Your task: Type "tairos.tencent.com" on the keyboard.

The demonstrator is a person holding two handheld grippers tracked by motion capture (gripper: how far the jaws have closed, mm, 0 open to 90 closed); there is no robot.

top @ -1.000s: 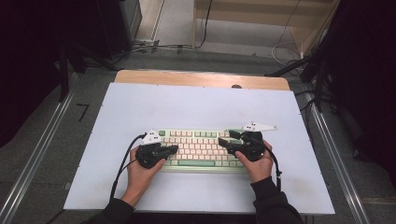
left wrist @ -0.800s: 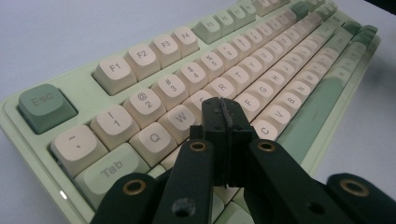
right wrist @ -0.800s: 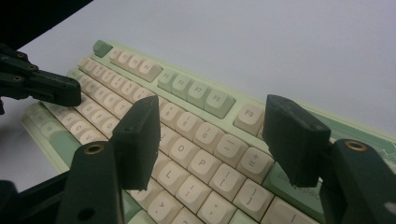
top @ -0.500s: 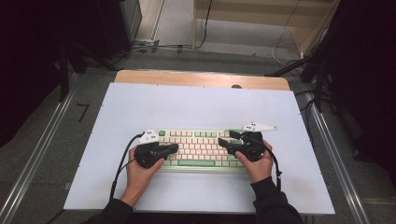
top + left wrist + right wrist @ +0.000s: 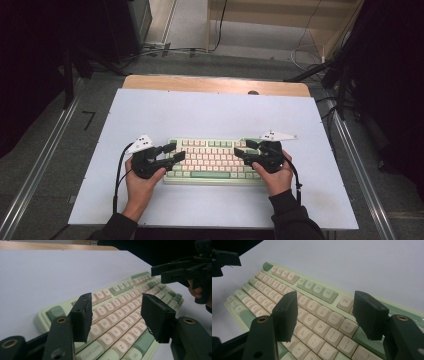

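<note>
High view, bottom centre of the frame: two hands come in from the lower edge, each with a gripper set over one end of the keyboard (image 5: 212, 161), which lies flat on the white table (image 5: 215, 115) just below mid-frame. The left gripper (image 5: 172, 152) hangs over the left end of the keys; its jaws have just been opening, and nothing sits between them. In the left gripper view they stand apart above the letter rows — no key pinched, no pad touching. The right gripper (image 5: 243, 151) is over the right end, jaws spread too; in the right gripper view the keys show free in the gap. So the step in hand looks like working the keys, the left just released. The next move would call for lowering one jaw tip squarely onto a single key — a slanted touch could catch its neighbour. Farther up, the table's wooden edge (image 5: 215, 85).
</note>
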